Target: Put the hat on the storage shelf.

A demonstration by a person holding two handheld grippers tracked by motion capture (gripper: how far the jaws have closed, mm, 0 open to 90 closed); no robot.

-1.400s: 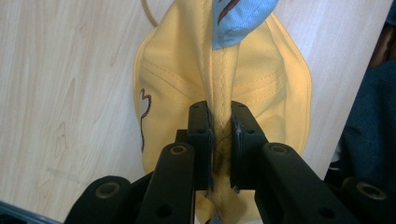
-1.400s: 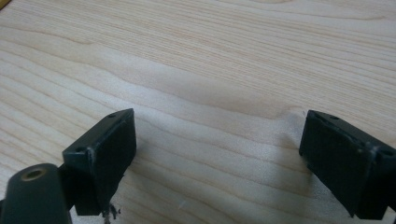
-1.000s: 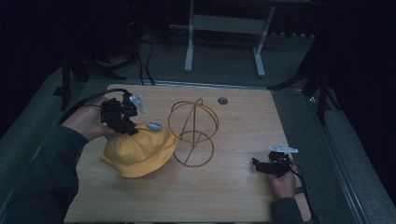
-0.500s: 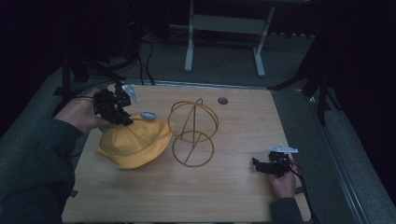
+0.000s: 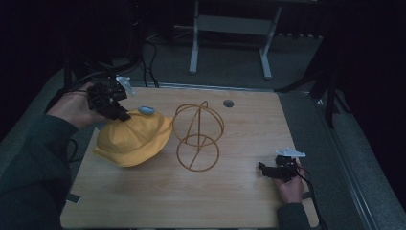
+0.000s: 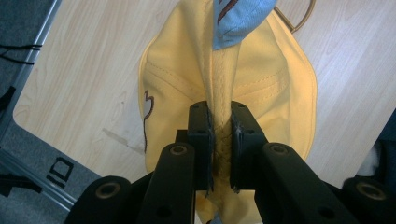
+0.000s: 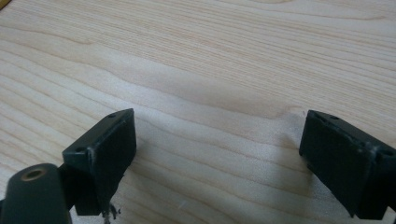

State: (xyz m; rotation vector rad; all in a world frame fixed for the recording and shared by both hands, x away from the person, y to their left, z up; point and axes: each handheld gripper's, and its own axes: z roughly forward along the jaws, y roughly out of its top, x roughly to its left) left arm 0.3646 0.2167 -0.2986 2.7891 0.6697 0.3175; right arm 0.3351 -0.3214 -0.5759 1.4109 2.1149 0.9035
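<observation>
The left hand-held gripper (image 6: 219, 140) is clamped on a fold of the yellow hat (image 6: 261, 88), which hangs ahead of its jaws over the desk (image 5: 239, 191). The right hand-held gripper (image 7: 219, 154) stands wide open, empty. Risk: fabric slipping free (thin fold), or snagging the wire stand (image 5: 197, 136) beside it.

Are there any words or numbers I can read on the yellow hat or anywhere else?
None can be read.
The yellow hat, pinched in the left claw, has dark red stitched marks at its edge: cut off, not readable.
Its blue patch shows dark red marks too: cut off, not readable.
The table has no writing.
</observation>
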